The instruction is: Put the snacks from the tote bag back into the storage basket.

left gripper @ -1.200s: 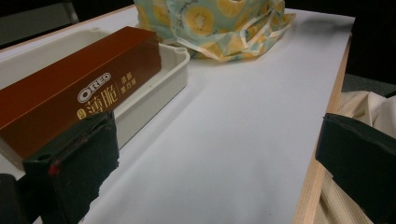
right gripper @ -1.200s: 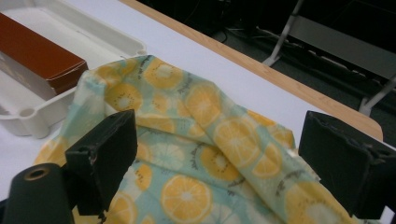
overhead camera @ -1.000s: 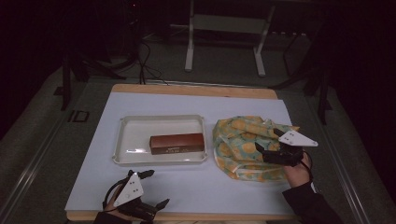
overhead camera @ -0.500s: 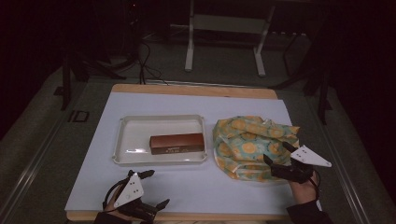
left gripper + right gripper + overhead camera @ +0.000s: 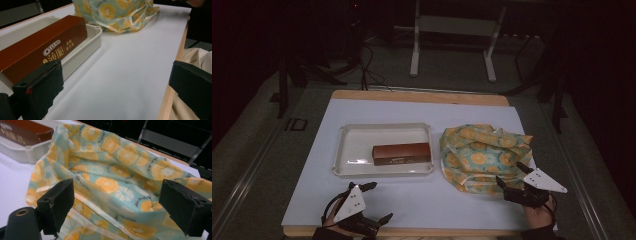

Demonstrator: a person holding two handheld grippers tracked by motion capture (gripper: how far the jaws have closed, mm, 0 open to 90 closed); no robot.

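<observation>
- We saw the tabletop (image 5: pixel 412 205) under a white sheet.
- A fruit-print bag (image 5: pixel 484 155) lay crumpled right of the tray (image 5: pixel 349 150).
- A brown box (image 5: pixel 401 153) lay in the tray.
- Our left tongs (image 5: pixel 377 202) were spread wide near the front edge; right tongs (image 5: pixel 508 174) gaped, empty, at the bag's near edge.

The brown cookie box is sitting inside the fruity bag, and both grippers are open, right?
Not quite. The brown cookie box lies in the white tray, not inside the fruity bag, which sits beside the tray; the high view shows this. The rest holds: the left gripper and the right gripper both have their jaws apart.
</observation>
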